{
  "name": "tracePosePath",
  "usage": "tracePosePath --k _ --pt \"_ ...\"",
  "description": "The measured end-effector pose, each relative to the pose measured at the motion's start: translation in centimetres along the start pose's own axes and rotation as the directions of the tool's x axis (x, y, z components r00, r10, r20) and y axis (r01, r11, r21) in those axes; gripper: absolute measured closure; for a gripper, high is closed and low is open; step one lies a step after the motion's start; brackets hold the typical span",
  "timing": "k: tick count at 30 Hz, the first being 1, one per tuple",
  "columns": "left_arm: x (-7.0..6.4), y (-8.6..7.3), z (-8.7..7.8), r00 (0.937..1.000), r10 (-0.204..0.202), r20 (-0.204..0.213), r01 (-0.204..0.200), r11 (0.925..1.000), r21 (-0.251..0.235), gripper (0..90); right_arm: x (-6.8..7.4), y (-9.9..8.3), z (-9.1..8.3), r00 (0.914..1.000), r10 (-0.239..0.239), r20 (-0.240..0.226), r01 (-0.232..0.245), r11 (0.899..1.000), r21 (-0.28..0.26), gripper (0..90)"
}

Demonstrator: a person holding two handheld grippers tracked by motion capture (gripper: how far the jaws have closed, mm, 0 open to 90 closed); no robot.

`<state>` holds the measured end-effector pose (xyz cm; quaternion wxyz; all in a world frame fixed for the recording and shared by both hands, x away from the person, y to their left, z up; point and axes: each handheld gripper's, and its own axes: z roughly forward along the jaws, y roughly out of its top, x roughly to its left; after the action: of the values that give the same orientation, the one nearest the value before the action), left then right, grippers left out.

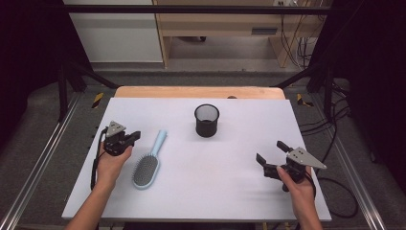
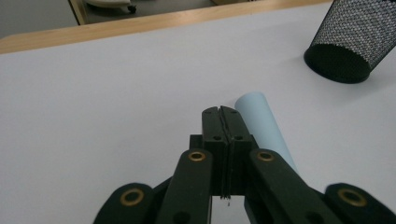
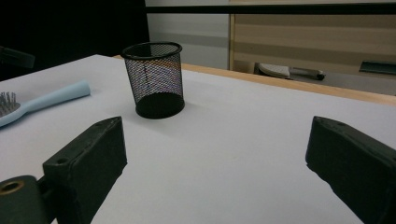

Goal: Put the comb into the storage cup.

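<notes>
High view shows my two hands at the near side of the white worktop [image 1: 201, 191]. My left gripper [image 1: 135, 136] is by the left edge, and its jaws are pressed tight together with nothing between them. Just beside it lies the hairbrush [image 1: 148, 163], flat on the worktop with its bristles up. Its light blue handle [image 1: 160, 140] points away from me, toward the far side. In the left gripper view, my shut jaws sit right next to the end of that handle [image 2: 261, 121], a little to its left; I cannot tell if they touch it. My right gripper [image 1: 272, 151] is over by the right side, well apart from the brush. Its jaws are spread wide and hold nothing. A black mesh cup [image 1: 207, 120] stands upright near the middle of the worktop, farther from me than both grippers. In the right gripper view, the cup [image 3: 154, 79] stands ahead between my two open jaws, with the brush off to the left.
</notes>
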<state>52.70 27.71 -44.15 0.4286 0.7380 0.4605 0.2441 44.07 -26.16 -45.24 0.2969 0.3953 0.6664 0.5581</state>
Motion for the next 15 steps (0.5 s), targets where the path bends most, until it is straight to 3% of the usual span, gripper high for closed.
tracePosePath --k 15 --pt "0.4 0.7 1.7 0.9994 -0.035 0.007 0.034 0.9965 0.077 90.0 0.2 -0.1 0.0 1.0000 -0.005 0.002 0.005 1.000 0.009 5.3"
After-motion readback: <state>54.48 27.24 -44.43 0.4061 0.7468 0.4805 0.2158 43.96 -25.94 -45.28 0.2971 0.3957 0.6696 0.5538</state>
